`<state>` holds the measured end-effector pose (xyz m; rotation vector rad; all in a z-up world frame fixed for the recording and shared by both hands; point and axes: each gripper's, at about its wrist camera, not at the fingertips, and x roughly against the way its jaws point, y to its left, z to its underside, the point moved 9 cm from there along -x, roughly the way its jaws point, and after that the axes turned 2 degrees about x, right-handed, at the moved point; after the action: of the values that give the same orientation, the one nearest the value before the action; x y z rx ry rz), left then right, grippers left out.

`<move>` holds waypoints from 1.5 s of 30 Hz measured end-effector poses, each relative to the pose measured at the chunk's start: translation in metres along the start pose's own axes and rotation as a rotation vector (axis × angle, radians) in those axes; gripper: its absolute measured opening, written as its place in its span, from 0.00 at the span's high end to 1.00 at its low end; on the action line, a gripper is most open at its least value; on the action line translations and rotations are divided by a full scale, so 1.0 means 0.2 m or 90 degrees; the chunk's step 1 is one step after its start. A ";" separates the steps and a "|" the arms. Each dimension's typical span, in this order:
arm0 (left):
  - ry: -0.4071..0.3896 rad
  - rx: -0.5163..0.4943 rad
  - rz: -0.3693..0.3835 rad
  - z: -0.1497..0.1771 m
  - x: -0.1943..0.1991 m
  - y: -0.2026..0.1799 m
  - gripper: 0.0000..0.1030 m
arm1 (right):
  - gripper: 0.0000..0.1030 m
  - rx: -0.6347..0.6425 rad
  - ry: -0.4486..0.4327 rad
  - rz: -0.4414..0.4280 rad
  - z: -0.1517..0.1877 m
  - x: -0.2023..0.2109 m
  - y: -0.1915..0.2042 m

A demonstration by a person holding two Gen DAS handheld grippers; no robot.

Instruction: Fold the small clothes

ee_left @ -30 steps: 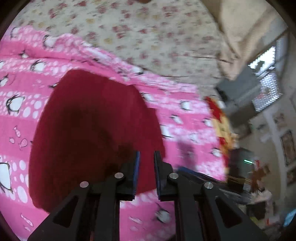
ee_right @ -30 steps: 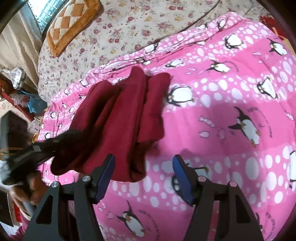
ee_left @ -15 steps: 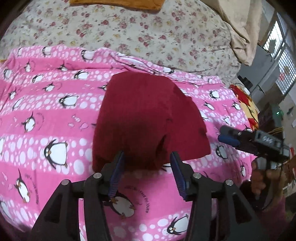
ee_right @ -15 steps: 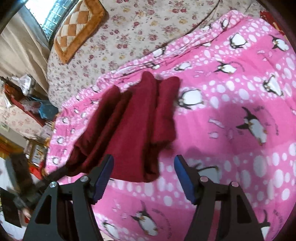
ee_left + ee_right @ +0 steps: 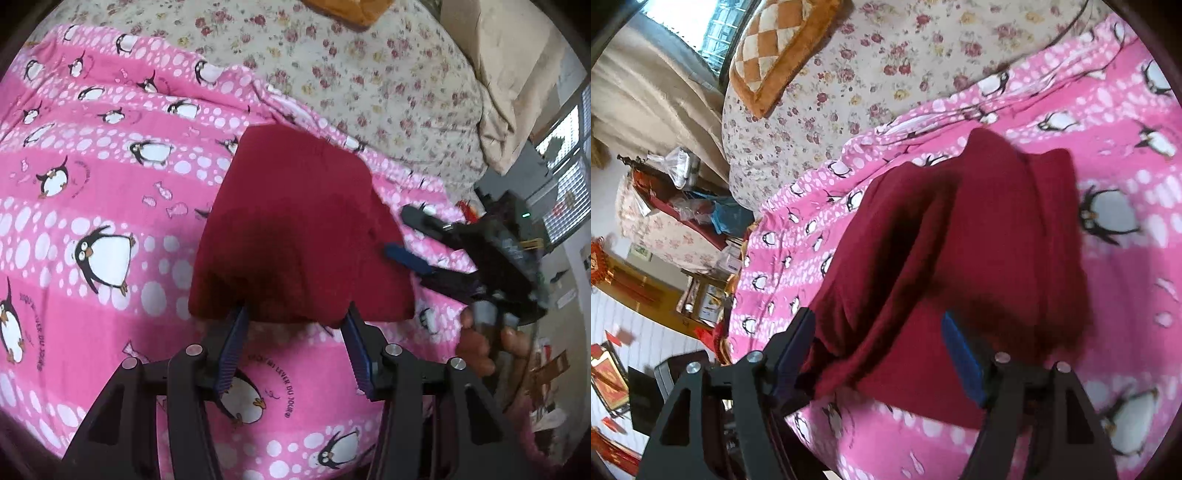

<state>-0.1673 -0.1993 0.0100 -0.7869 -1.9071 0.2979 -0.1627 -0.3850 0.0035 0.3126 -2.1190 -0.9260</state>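
Note:
A dark red garment (image 5: 295, 236) lies folded over on the pink penguin blanket (image 5: 92, 184). My left gripper (image 5: 295, 314) is open, its tips at the garment's near edge, holding nothing. In the right wrist view the garment (image 5: 960, 251) lies bunched in ridges. My right gripper (image 5: 879, 321) is open with the garment's near edge between its fingers. The right gripper also shows in the left wrist view (image 5: 417, 240), open at the garment's right edge, held by a hand (image 5: 480, 347).
A floral sheet (image 5: 351, 66) covers the bed beyond the blanket. A checkered orange cushion (image 5: 775, 55) lies at the far end. Beige curtain (image 5: 509, 74) and window are to the right; cluttered shelves (image 5: 683, 206) stand beside the bed.
My left gripper opened, let go of the garment and drew back. My right gripper moved in, and the garment's near edge now lies between its open fingers.

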 end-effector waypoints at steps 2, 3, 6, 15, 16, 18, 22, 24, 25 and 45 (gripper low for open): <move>-0.019 0.004 0.010 -0.05 0.05 0.00 0.71 | 0.25 -0.002 0.003 -0.003 -0.01 -0.03 0.01; -0.026 0.010 0.018 -0.09 0.07 0.00 0.69 | 0.24 -0.007 0.004 -0.011 -0.01 -0.05 0.02; -0.030 0.044 0.031 -0.20 0.08 0.06 0.53 | 0.18 -0.018 0.007 -0.033 -0.01 -0.08 0.03; 0.010 0.105 0.026 -0.50 -0.18 0.27 0.52 | 0.16 -0.049 0.013 -0.074 -0.03 -0.19 0.06; 0.009 0.123 0.043 -0.51 -0.20 0.29 0.52 | 0.15 -0.051 0.013 -0.075 -0.04 -0.21 0.06; 0.019 0.147 0.064 -0.52 -0.26 0.33 0.52 | 0.15 -0.047 0.010 -0.075 -0.06 -0.22 0.07; 0.054 0.141 0.029 -0.49 -0.40 0.39 0.52 | 0.15 -0.025 0.017 -0.052 -0.08 -0.28 0.08; 0.050 0.142 0.036 -0.50 -0.42 0.39 0.52 | 0.14 -0.005 0.019 -0.034 -0.08 -0.30 0.09; 0.047 0.138 0.034 -0.51 -0.43 0.38 0.52 | 0.14 0.009 0.014 -0.026 -0.08 -0.32 0.10; 0.045 0.046 0.035 -0.46 -0.35 0.00 0.52 | 0.78 0.174 -0.056 0.091 -0.19 0.04 0.12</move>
<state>-0.0667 -0.2562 0.0017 -0.7912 -1.8016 0.3669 -0.1383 -0.3914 0.0416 0.2565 -2.3192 -0.5771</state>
